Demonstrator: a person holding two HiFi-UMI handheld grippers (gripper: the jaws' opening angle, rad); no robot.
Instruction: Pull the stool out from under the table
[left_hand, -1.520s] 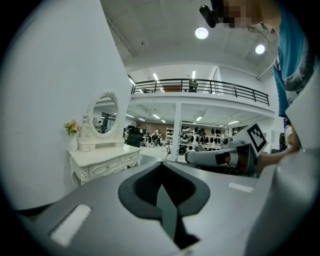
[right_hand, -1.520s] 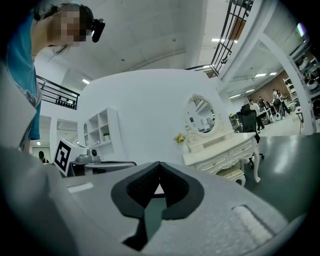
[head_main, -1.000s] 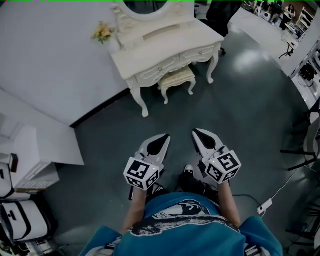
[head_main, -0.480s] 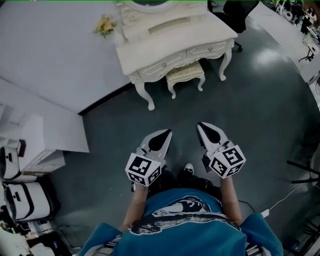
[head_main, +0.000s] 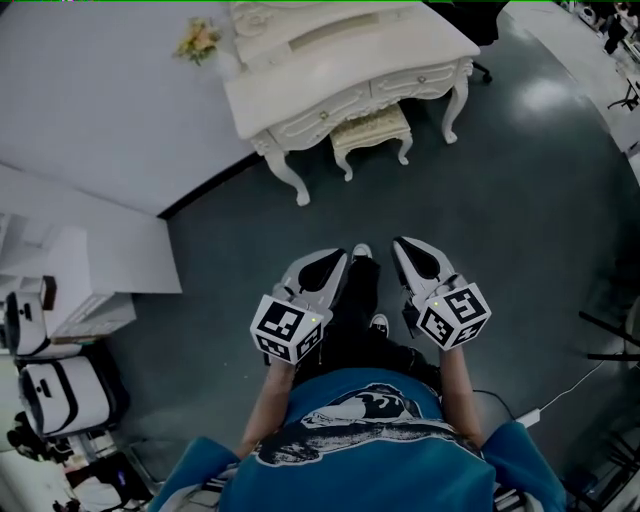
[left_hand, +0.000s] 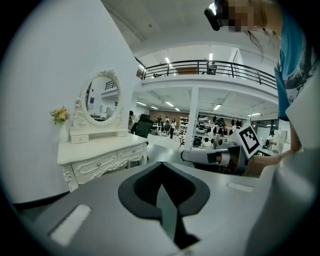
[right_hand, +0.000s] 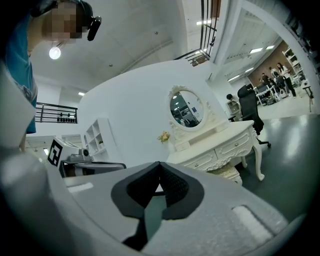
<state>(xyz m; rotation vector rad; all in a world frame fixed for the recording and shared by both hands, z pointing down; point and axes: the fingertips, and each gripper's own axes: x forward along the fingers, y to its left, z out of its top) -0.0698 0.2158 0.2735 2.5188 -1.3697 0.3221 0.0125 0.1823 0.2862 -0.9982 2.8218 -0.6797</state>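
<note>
A cream stool with a padded seat stands tucked under the white dressing table at the top of the head view. It also shows below the table's drawers as the stool in the right gripper view. My left gripper and right gripper are held side by side in front of my body, well short of the stool. Both are shut with nothing between their jaws. In the left gripper view the table with its oval mirror is ahead to the left.
A white wall runs along the left behind the table. White shelving and bags stand at the left. A black office chair is beyond the table. Grey floor stretches between me and the stool. A cable lies at the right.
The view has shifted so the table and stool sit higher in the frame and a little closer. A foot has stepped forward between the grippers. Both grippers stay shut.
</note>
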